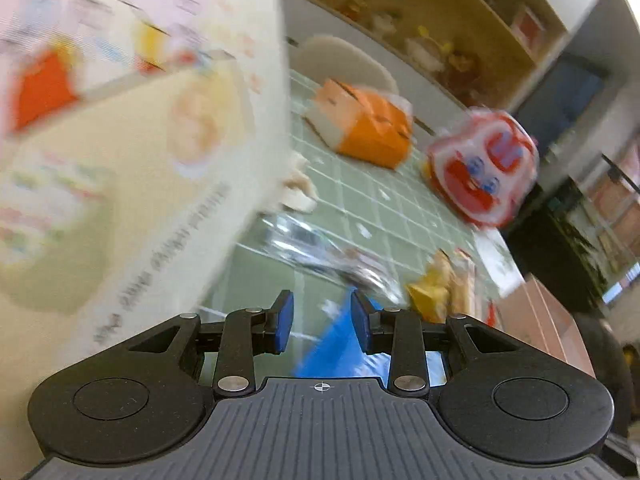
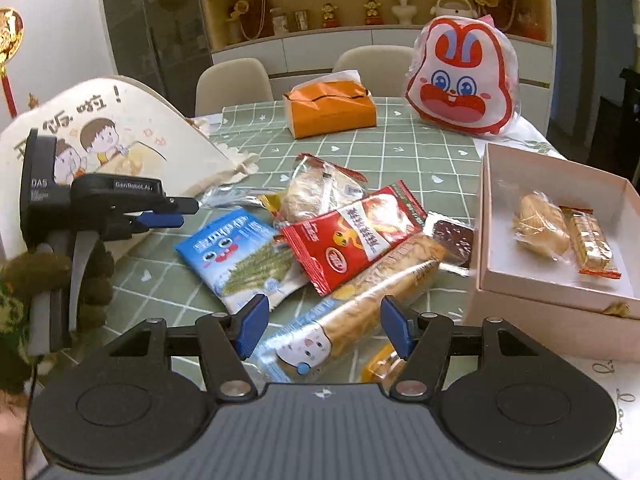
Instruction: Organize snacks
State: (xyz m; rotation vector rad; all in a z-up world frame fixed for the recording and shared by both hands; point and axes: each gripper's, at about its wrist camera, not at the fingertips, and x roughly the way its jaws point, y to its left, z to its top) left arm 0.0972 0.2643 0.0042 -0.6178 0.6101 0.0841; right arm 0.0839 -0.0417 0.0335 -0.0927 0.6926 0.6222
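Several snack packs lie heaped on the green checked tablecloth (image 2: 400, 160): a blue pack (image 2: 236, 256), a red packet (image 2: 356, 236), a clear-wrapped bun (image 2: 316, 188), a brown cake bar (image 2: 452, 236) and a long bread pack (image 2: 360, 292). My right gripper (image 2: 325, 328) is open just above the long bread pack, and its pads do not touch it. A pink box (image 2: 552, 292) at the right holds a wrapped bun (image 2: 540, 228) and a wafer (image 2: 592, 244). My left gripper (image 2: 176, 216) hovers left of the heap. In its own blurred view the left gripper (image 1: 322, 320) is narrowly open and holds nothing, with the blue pack (image 1: 332, 348) below it.
A cream canvas bag with a cartoon print (image 2: 112, 140) stands at the left and fills the left wrist view (image 1: 120, 160). At the back of the table are an orange tissue box (image 2: 332, 112) and a rabbit-face bag (image 2: 460, 76). Two chairs and a shelf unit stand behind the table.
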